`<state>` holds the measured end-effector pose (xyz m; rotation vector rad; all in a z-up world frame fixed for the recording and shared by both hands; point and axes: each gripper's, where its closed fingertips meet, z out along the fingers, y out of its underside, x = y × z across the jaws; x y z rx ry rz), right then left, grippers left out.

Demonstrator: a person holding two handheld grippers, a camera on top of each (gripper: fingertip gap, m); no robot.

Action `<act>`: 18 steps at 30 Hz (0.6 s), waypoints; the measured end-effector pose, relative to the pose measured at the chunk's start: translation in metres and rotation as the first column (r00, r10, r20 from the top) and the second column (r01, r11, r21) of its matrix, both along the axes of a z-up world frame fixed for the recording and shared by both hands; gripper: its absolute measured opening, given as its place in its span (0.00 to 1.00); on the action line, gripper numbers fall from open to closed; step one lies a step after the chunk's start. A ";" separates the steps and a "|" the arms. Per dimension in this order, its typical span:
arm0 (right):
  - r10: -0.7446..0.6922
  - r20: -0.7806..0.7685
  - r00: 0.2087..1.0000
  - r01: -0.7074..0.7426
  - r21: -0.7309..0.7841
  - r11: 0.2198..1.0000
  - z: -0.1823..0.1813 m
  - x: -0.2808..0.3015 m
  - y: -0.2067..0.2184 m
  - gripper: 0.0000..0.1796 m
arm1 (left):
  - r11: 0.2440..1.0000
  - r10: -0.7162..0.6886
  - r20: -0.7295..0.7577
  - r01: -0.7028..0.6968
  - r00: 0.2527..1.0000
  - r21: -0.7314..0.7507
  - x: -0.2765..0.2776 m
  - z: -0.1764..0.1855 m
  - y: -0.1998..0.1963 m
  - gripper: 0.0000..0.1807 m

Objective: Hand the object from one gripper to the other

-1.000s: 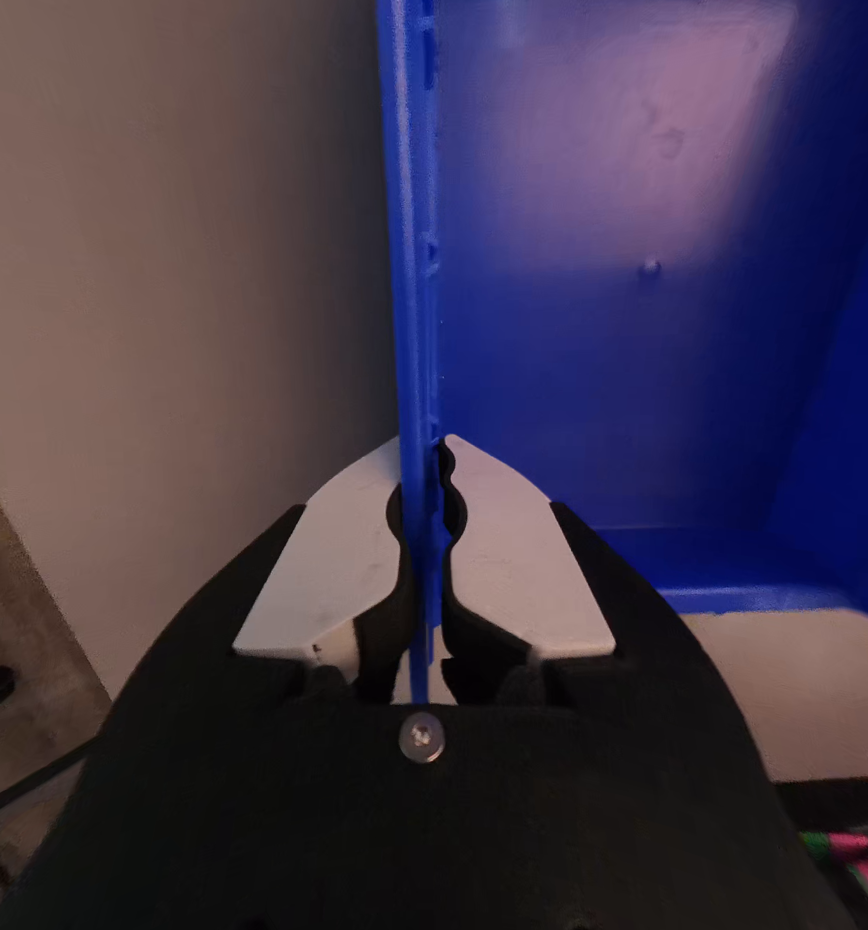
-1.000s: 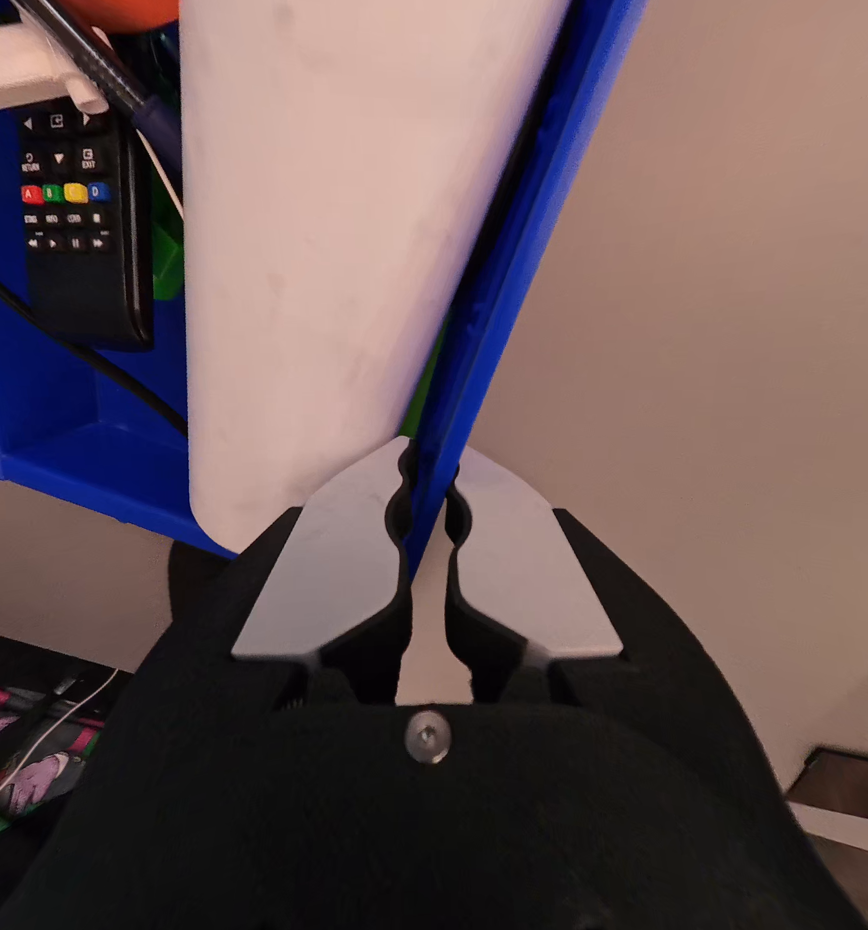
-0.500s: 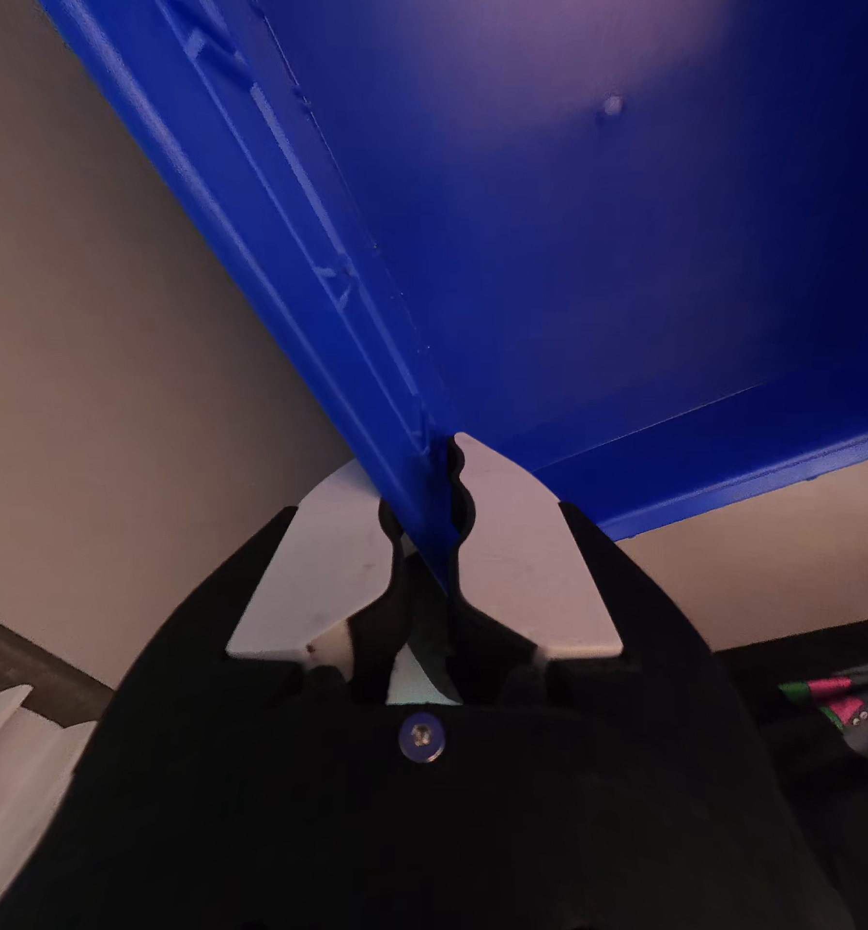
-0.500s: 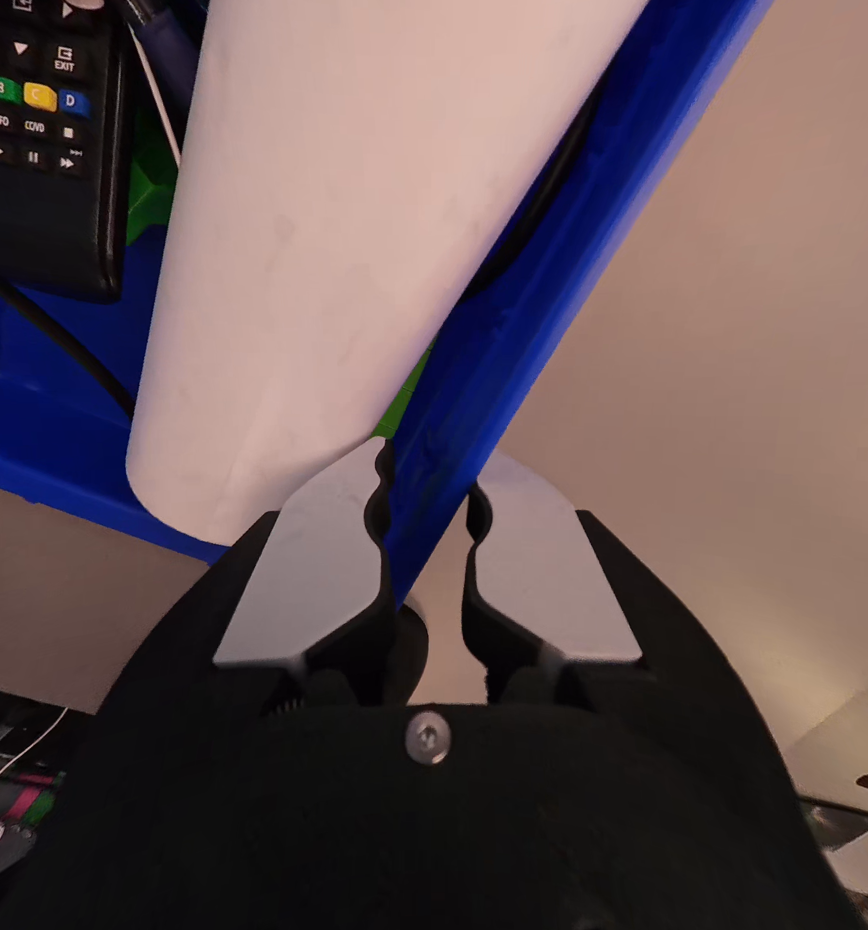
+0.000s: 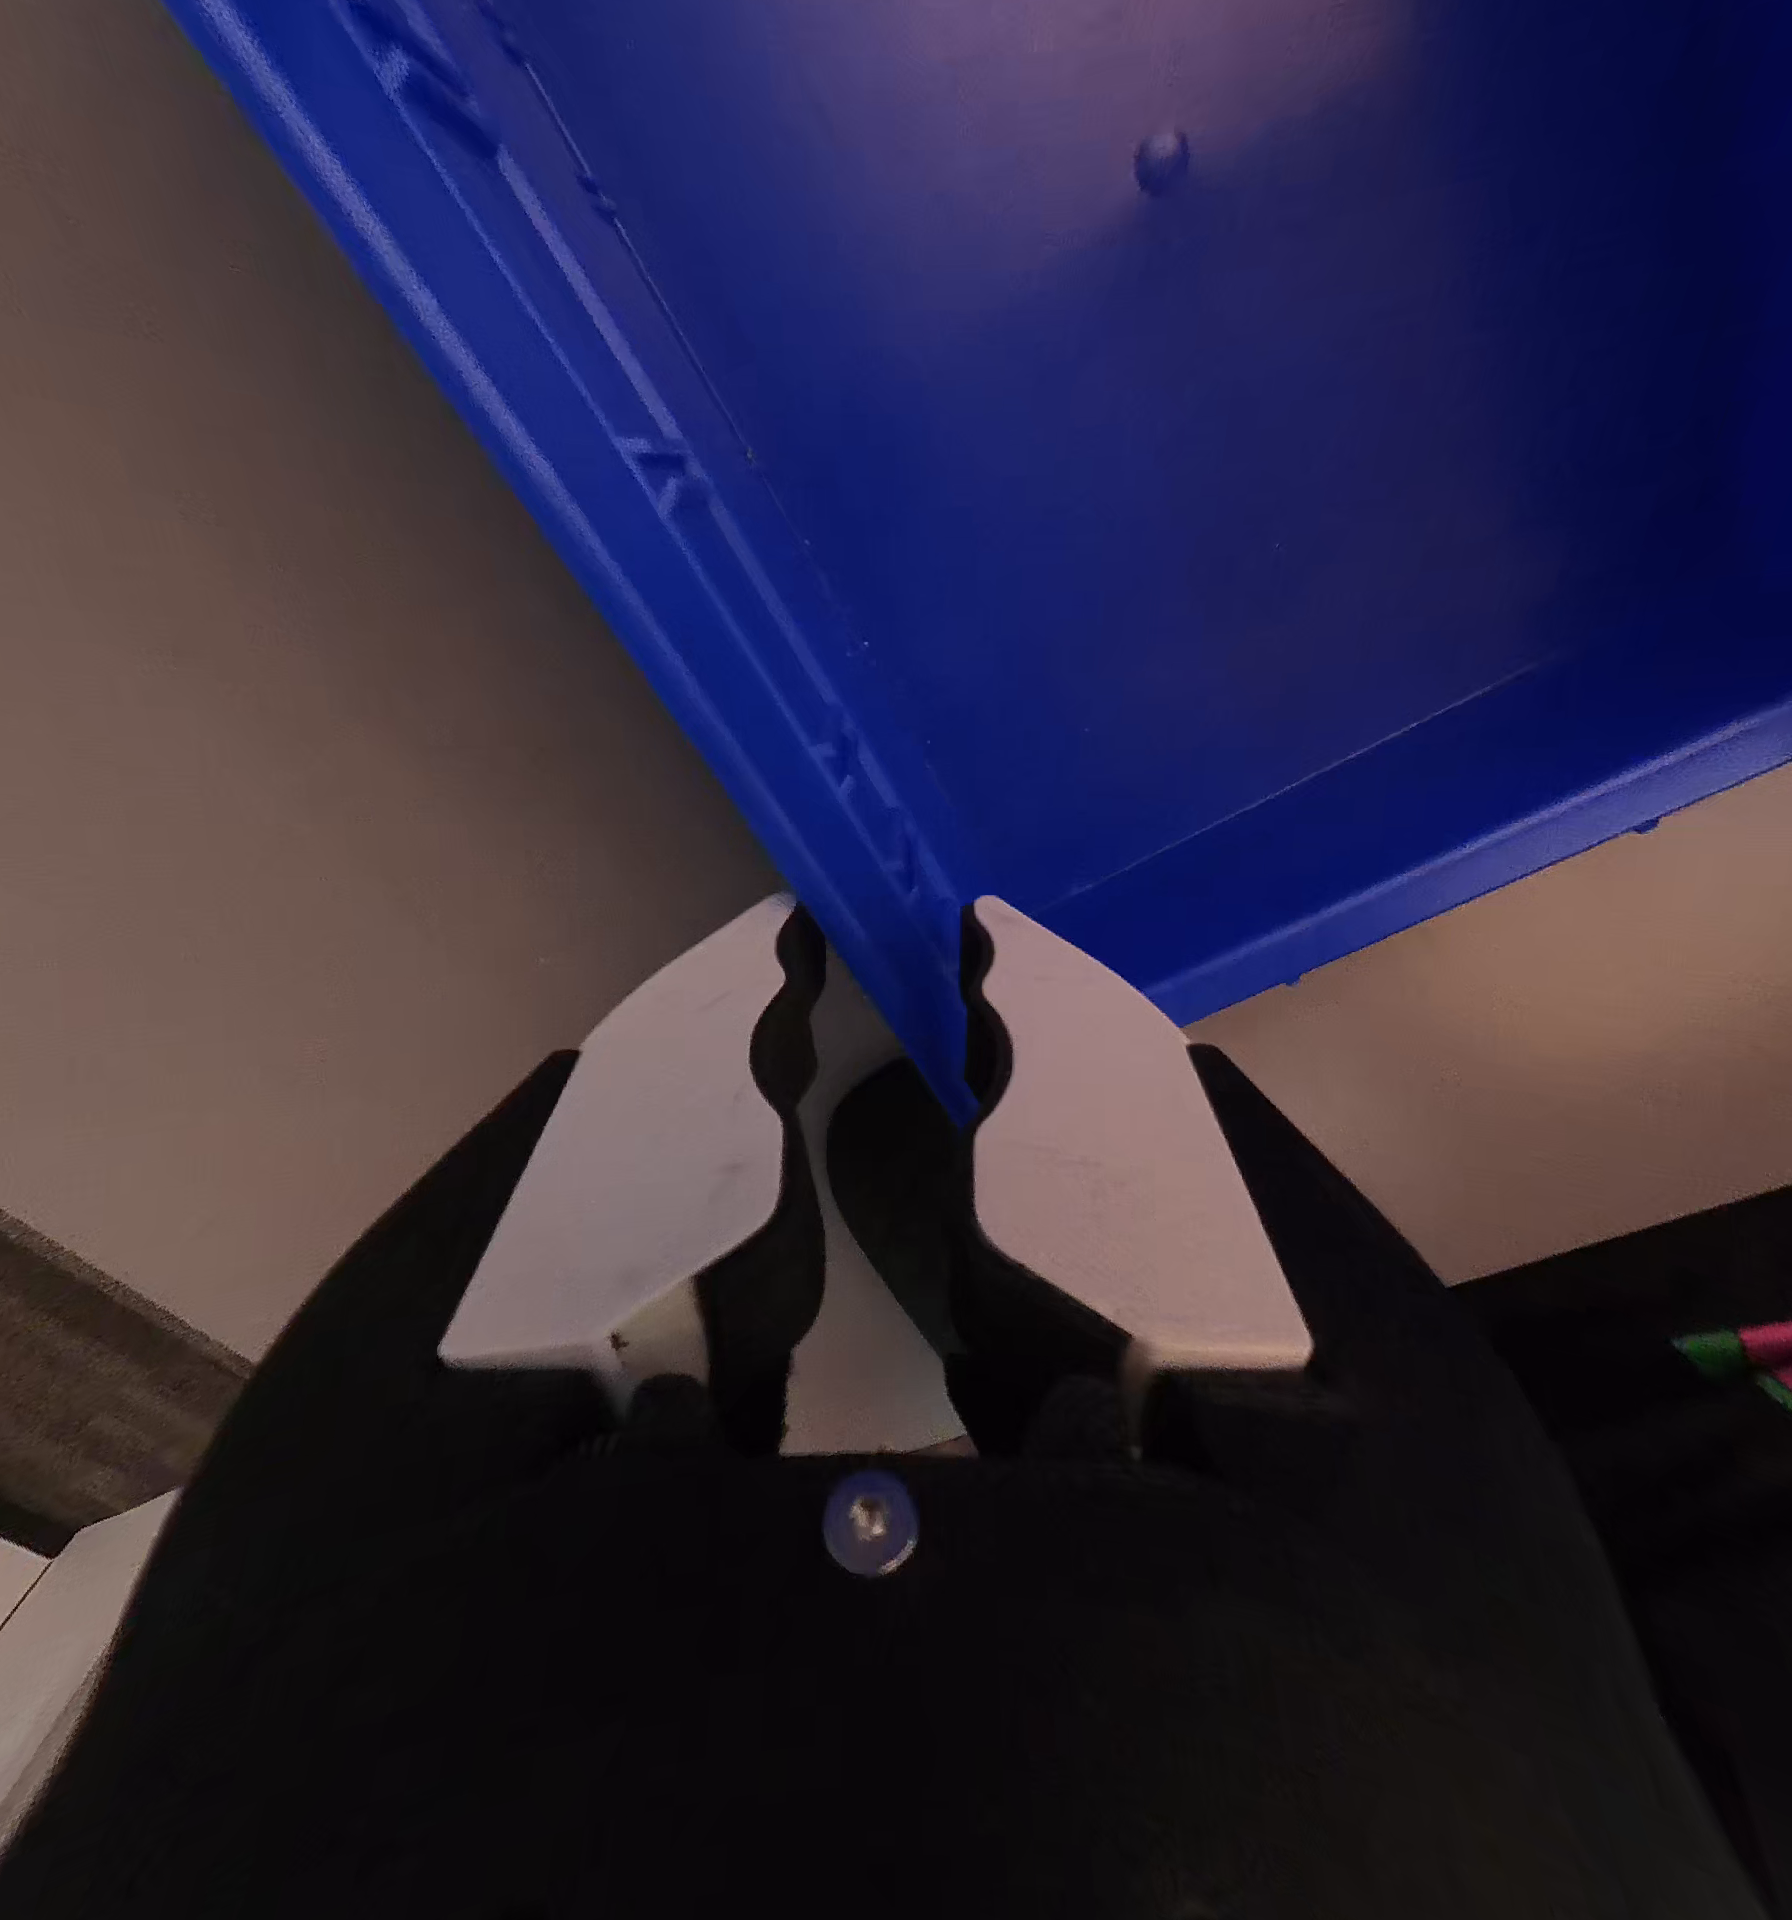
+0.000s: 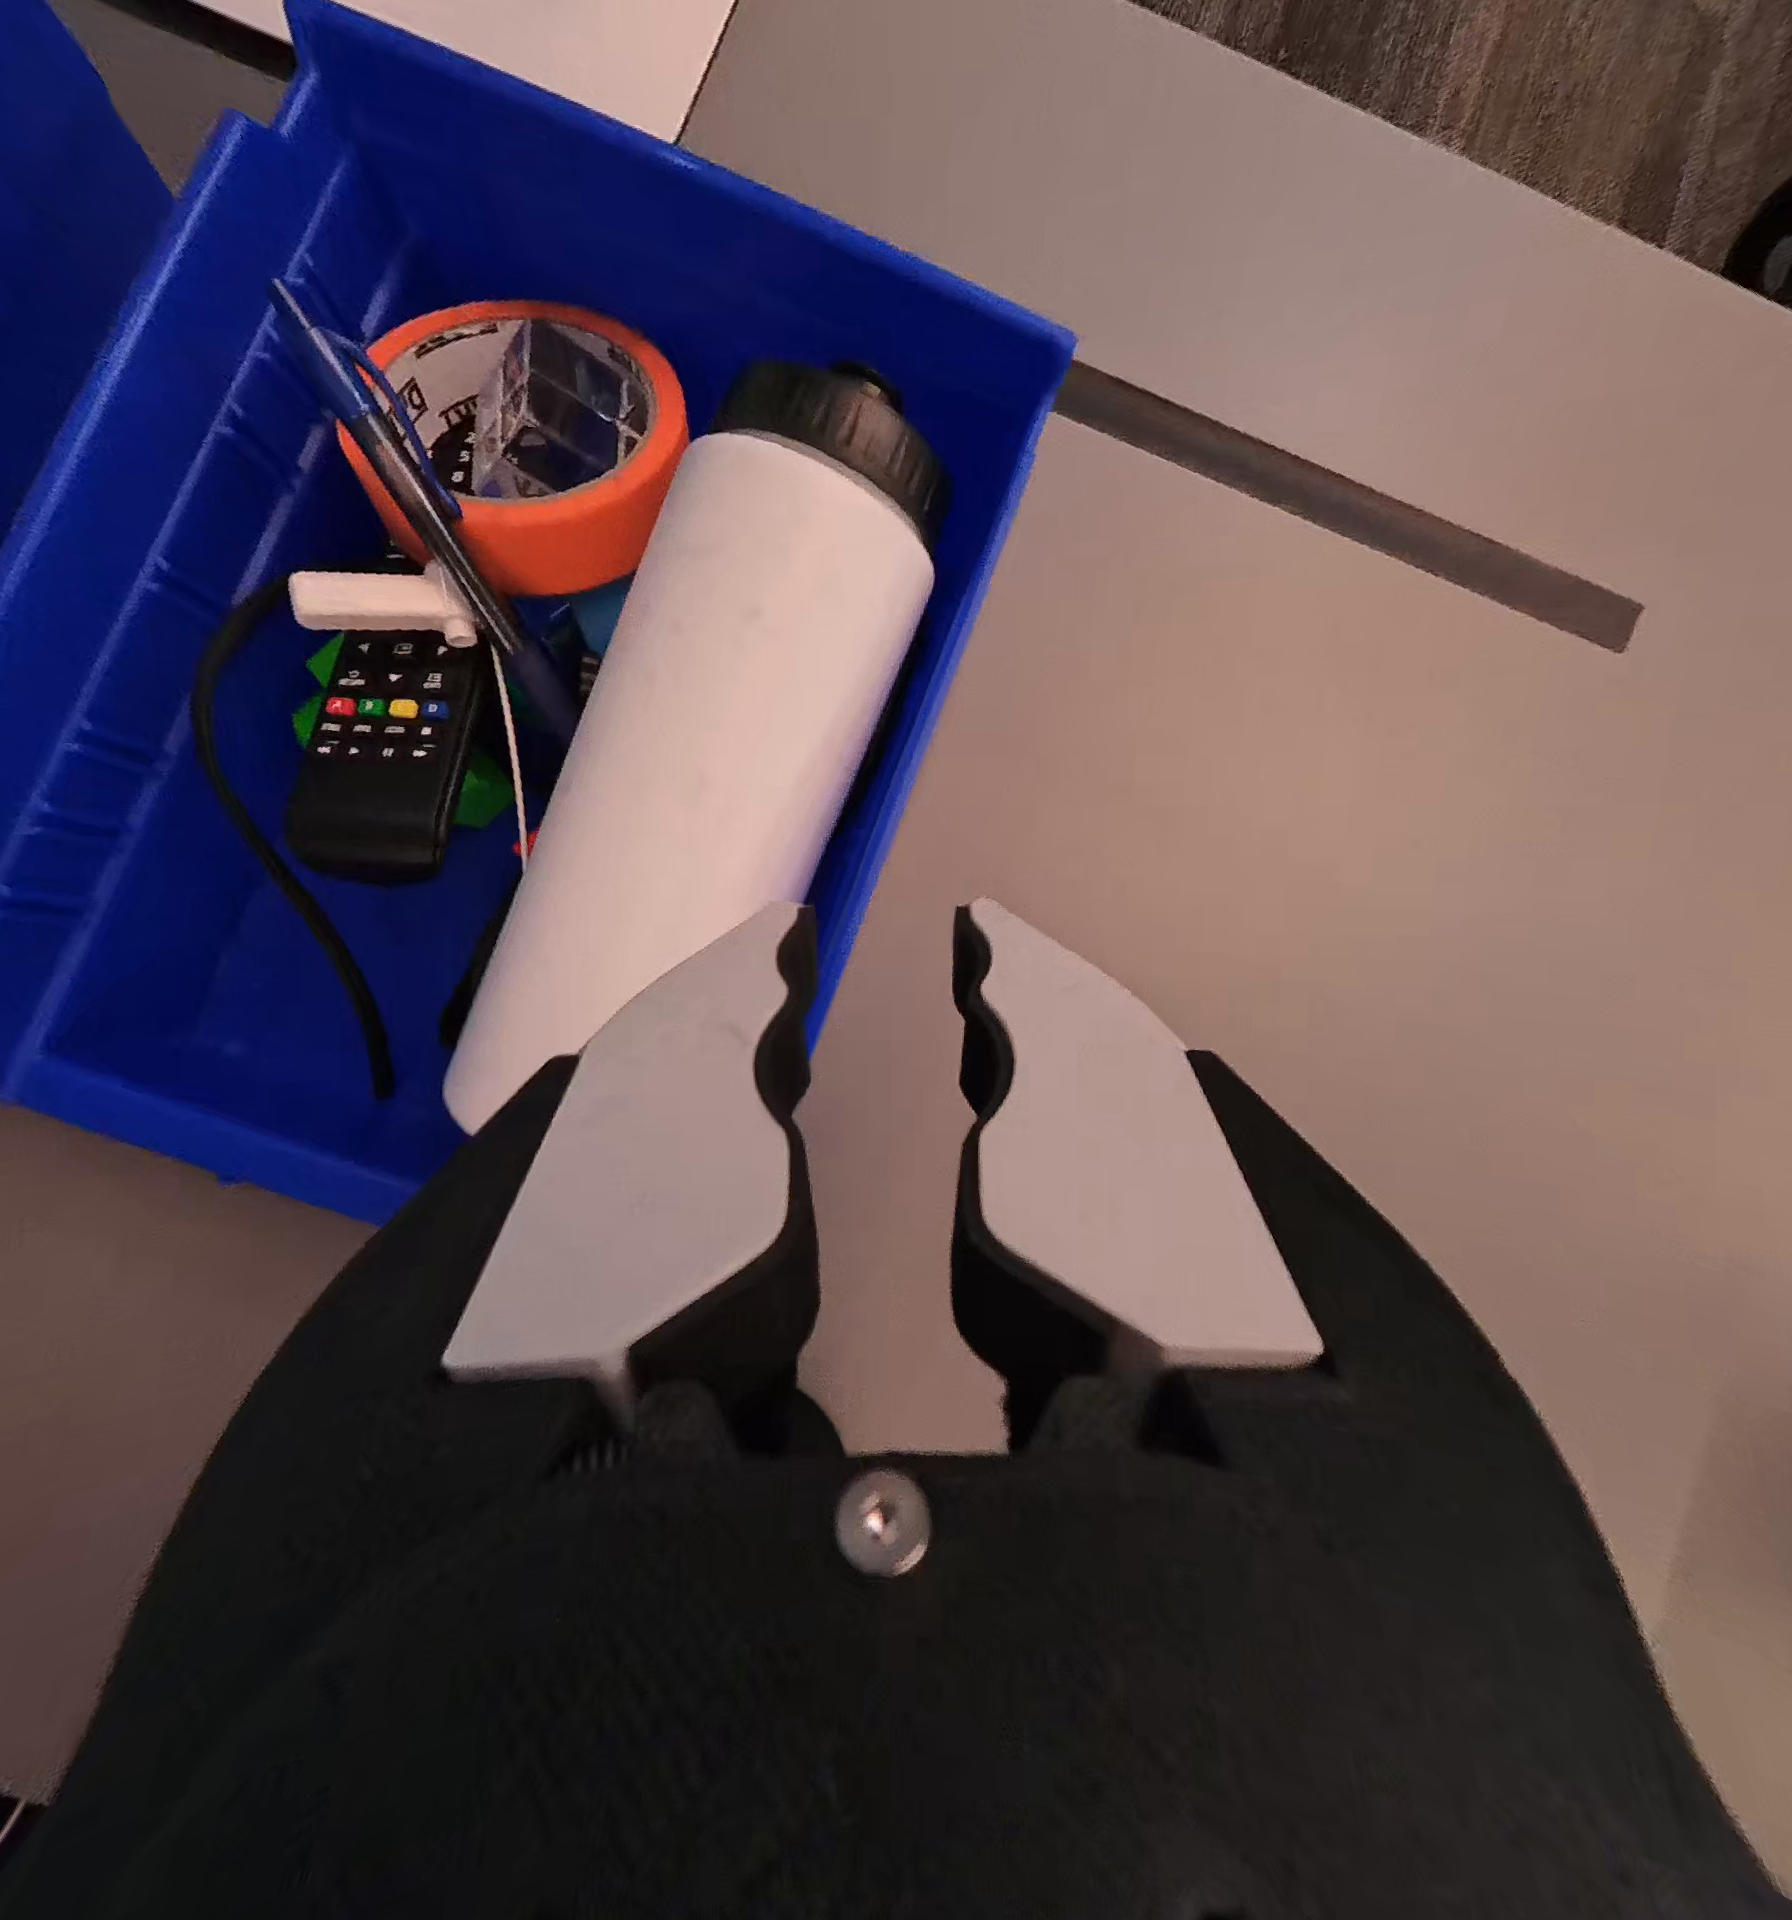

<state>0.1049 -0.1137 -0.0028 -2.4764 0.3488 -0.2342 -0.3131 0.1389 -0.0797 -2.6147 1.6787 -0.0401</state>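
Observation:
My left gripper [image 5: 887, 909] has its jaws parted around the corner of an empty blue bin's wall [image 5: 850, 790]. The wall touches the right finger and stands apart from most of the left pad. My right gripper [image 6: 884, 909] is open and empty, held above the beige table [image 6: 1339, 831] just right of a second blue bin [image 6: 985, 582]. That bin rests on the table and holds a white bottle with a black cap [image 6: 726, 727], an orange tape roll [image 6: 559, 530], a black remote [image 6: 383, 758], a pen [image 6: 393, 457] and a black cable [image 6: 248, 810].
Part of another blue bin [image 6: 19, 260] shows at the far left of the right wrist view. A dark slot [image 6: 1339, 499] crosses the table beyond the bin. A dark patterned thing [image 5: 1785, 1361] lies at the table's near edge, and grey carpet [image 5: 40, 1299] lies beyond.
My right gripper has let go of the full bin's rim and pulled back and up. My left gripper's jaws have widened on the empty bin's wall and turned relative to it.

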 end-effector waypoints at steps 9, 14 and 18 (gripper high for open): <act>-0.010 -0.192 0.981 -0.010 -0.103 0.995 -0.050 0.007 0.002 0.16 | 0.982 0.154 0.014 -0.151 0.988 -0.109 0.019 -0.020 0.020 0.05; -0.029 -0.245 0.969 -0.018 -0.186 0.982 -0.073 -0.001 0.004 0.15 | 0.975 0.210 0.087 -0.203 0.974 -0.085 0.008 -0.019 0.043 0.04; -0.038 -0.314 0.949 -0.018 -0.172 0.985 -0.074 -0.008 0.006 0.05 | 0.929 0.364 0.163 -0.346 0.917 -0.129 -0.022 -0.017 0.067 0.04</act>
